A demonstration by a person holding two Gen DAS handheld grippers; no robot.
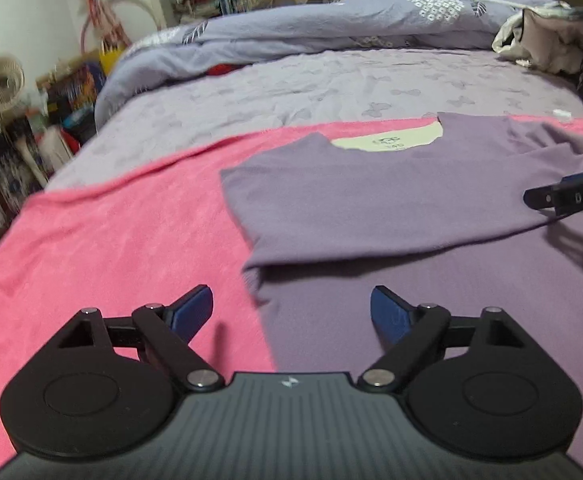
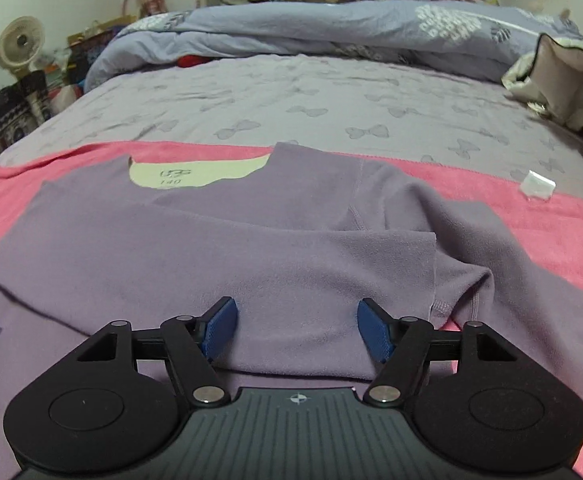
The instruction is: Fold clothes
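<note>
1. Nearest, the left gripper (image 1: 291, 312) stands with its blue pads wide apart and nothing between them, poised over the left edge of the purple long-sleeved top (image 1: 371, 208), just where that edge meets the pink towel (image 1: 111, 248).
2. Likewise the right gripper (image 2: 297, 328) is spread wide and holds nothing; its pads straddle the lower fold line of a sleeve panel that lies doubled across the top's chest.
3. Beyond both, the top lies flat on the towel with its long axis running away from the grippers, hem near, neckline with cream inner label (image 2: 195, 174) far.
4. Rightward, the other sleeve (image 2: 511, 264) trails loose and rumpled toward the towel's right edge, so the right gripper is plainly the nearer one to it; the left would have to cross the whole body.
5. Judging by this, the garment is partly folded: one sleeve in, one out.
6. Farthest, the lilac bow-print bedsheet (image 2: 291, 96) and a bunched duvet (image 2: 331, 32) fill the bed's far edge.
</note>
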